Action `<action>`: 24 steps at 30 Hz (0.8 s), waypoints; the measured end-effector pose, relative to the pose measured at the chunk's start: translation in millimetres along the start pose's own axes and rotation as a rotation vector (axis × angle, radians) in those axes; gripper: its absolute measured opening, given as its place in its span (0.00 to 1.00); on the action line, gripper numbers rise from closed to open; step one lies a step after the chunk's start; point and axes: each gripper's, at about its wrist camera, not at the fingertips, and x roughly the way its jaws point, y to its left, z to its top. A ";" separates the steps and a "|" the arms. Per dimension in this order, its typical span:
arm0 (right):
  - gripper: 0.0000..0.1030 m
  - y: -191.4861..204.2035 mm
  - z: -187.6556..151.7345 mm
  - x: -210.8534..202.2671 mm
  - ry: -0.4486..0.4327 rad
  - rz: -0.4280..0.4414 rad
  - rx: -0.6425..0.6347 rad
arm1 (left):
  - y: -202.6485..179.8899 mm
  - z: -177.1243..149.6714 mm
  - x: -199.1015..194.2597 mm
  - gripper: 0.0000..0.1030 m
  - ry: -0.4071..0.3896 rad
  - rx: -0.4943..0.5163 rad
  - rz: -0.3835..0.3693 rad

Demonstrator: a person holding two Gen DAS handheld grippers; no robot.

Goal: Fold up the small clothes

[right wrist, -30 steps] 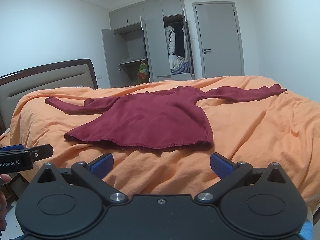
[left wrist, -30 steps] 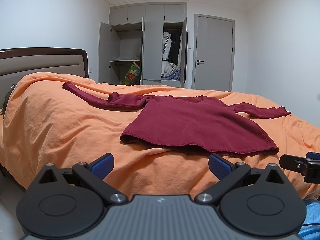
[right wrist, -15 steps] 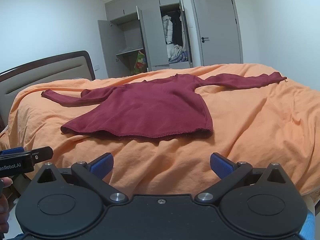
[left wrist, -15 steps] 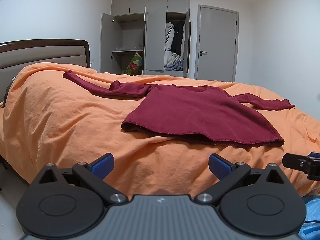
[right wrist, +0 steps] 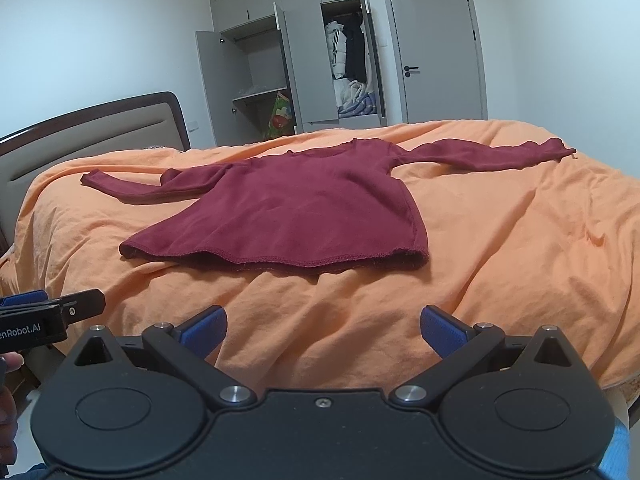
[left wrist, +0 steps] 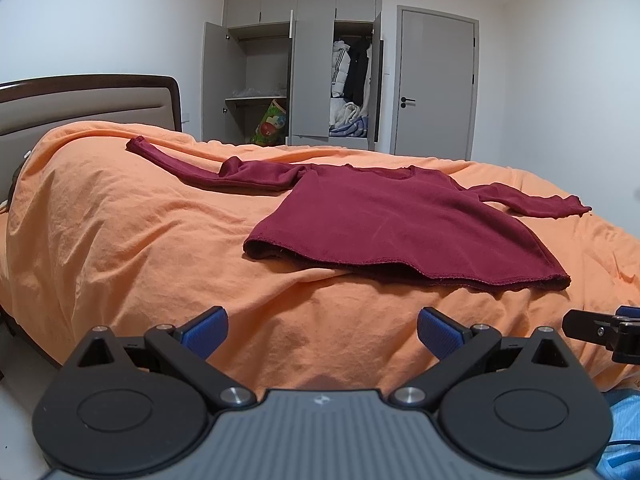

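- Orange bed (left wrist: 120,240) carries a maroon top (left wrist: 384,224), spread flat near its front edge.
- Hem faces the grippers; sleeves stretch sideways, toward headboard (left wrist: 80,108) and foot.
- Left gripper (left wrist: 322,330) and right gripper (right wrist: 323,330) hover before the bed, fingers wide apart, empty.

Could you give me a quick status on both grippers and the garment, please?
Left gripper open, empty. Right gripper open, empty. Maroon top flat on the orange bedspread, sleeves spread, unfolded. Nothing in the way.

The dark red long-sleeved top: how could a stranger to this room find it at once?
Look at the large bed under the wrinkled orange cover. The dark red long-sleeved knit top lies flat on it, sleeves spread to both sides. It is the only garment on the bed.
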 end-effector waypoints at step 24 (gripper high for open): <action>1.00 1.4 -1.7 1.1 0.003 0.000 -0.003 | 0.0 -1.1 0.4 1.00 0.000 0.002 0.000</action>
